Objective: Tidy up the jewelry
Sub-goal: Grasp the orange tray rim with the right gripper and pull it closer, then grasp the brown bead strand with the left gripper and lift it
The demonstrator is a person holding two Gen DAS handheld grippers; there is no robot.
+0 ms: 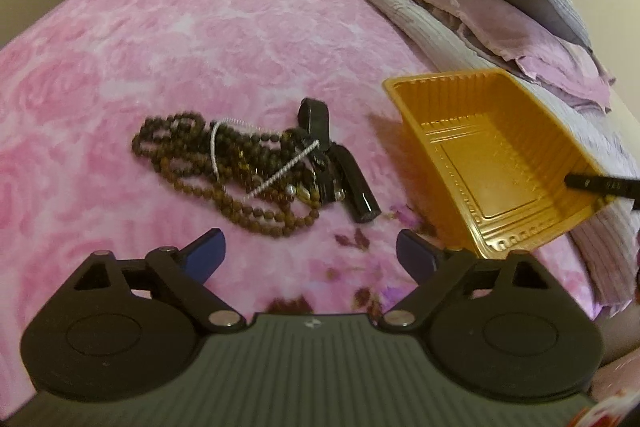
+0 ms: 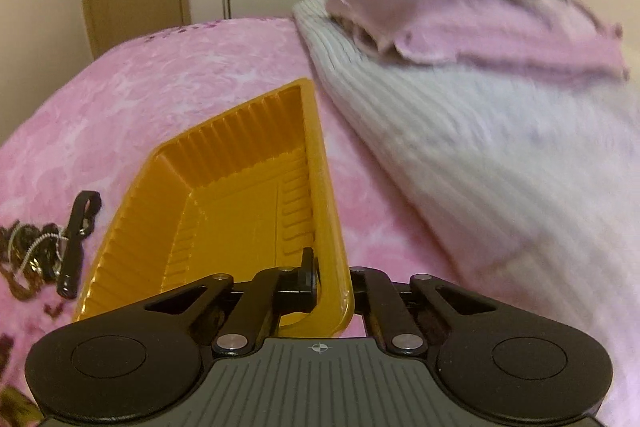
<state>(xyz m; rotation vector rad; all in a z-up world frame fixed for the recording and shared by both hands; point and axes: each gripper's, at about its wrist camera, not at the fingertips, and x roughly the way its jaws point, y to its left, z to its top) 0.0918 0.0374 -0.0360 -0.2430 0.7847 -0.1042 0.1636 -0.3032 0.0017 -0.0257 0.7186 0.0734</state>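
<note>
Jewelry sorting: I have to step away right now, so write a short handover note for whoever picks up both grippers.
Right gripper: shut on the near rim of the gold tray, holding it tilted toward the jewelry.
Left gripper: open, empty, hovering just short of the jewelry pile.
Things: brown bead necklaces, a thin white chain and black strap pieces lie tangled together on the pink blanket, left of the tray.
Done: nothing is in the tray yet.
Left: pick the pieces from the pile with the left gripper and put them in the tray.
</note>
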